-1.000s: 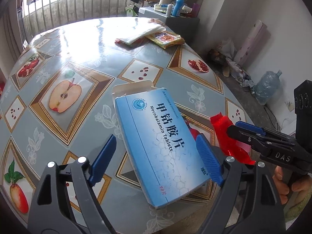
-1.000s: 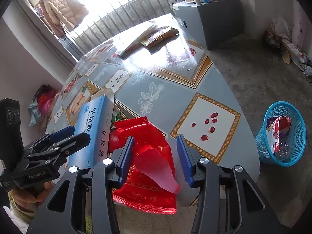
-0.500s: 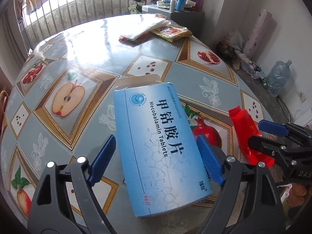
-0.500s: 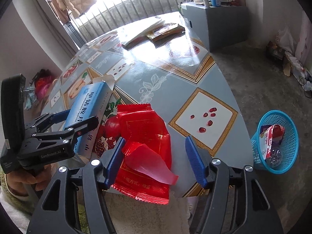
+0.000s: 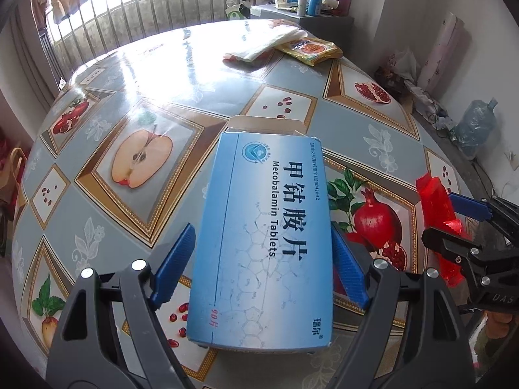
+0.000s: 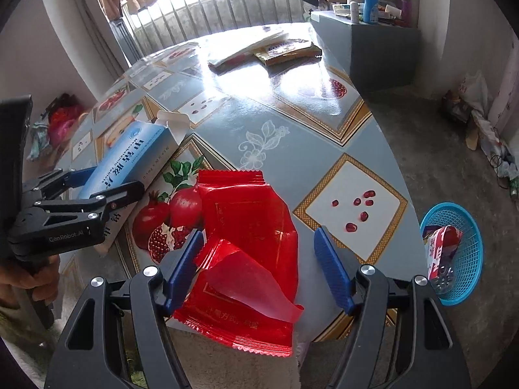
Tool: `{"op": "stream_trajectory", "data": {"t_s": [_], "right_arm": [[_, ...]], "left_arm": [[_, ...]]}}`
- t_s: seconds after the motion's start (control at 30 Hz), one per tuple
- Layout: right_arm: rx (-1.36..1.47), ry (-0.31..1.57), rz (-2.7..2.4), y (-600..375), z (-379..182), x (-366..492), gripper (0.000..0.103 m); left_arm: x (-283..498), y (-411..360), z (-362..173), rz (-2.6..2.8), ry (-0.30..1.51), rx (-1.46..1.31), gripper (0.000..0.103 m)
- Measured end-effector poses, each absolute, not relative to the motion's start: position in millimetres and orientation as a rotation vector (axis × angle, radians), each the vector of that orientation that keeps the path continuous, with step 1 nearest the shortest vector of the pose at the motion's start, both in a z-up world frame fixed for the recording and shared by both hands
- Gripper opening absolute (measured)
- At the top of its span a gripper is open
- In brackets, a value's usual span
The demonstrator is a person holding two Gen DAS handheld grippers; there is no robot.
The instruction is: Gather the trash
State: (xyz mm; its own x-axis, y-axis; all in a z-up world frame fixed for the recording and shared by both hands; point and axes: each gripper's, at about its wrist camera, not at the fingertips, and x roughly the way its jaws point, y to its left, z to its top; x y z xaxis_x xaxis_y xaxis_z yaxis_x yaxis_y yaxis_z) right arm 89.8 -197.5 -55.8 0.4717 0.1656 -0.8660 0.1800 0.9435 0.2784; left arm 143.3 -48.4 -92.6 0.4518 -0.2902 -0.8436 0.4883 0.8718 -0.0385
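Straddling one blue medicine box (image 5: 269, 243), the left gripper (image 5: 262, 265) is angled down at the table (image 5: 181, 74); its blue pads are seen at the box's long sides, but whether they press it cannot be told. "Mecobalamin Tablets" is printed on the box. The right gripper (image 6: 258, 267), likewise tilted downward, has just been opening; one red wrapper (image 6: 249, 243) lies released between its jaws at the table's near edge. One blue basket (image 6: 467, 259) is seen on the floor, trash inside. "GenRobot.AI" is read on the left gripper.

Basket (image 6: 467, 253) contents indistinct
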Motion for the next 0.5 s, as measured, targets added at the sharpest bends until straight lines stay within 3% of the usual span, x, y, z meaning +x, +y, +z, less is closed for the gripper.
{"op": "stream_trajectory", "data": {"t_s": [0.13, 0.27, 0.5], "right_arm": [[0.284, 1.092, -0.023, -191.1, -56.5, 89.9, 0.067], [0.231, 1.094, -0.043, -190.3, -56.4, 89.0, 0.057], [0.222, 1.093, -0.061, -194.6, -54.3, 87.5, 0.045]], "left_arm": [[145.1, -50.7, -96.6, -0.489, 1.003, 0.221, 0.076], [144.9, -52.1, -96.1, -0.481, 0.992, 0.237, 0.069], [145.1, -51.1, -95.8, -0.475, 0.986, 0.245, 0.068]]}}
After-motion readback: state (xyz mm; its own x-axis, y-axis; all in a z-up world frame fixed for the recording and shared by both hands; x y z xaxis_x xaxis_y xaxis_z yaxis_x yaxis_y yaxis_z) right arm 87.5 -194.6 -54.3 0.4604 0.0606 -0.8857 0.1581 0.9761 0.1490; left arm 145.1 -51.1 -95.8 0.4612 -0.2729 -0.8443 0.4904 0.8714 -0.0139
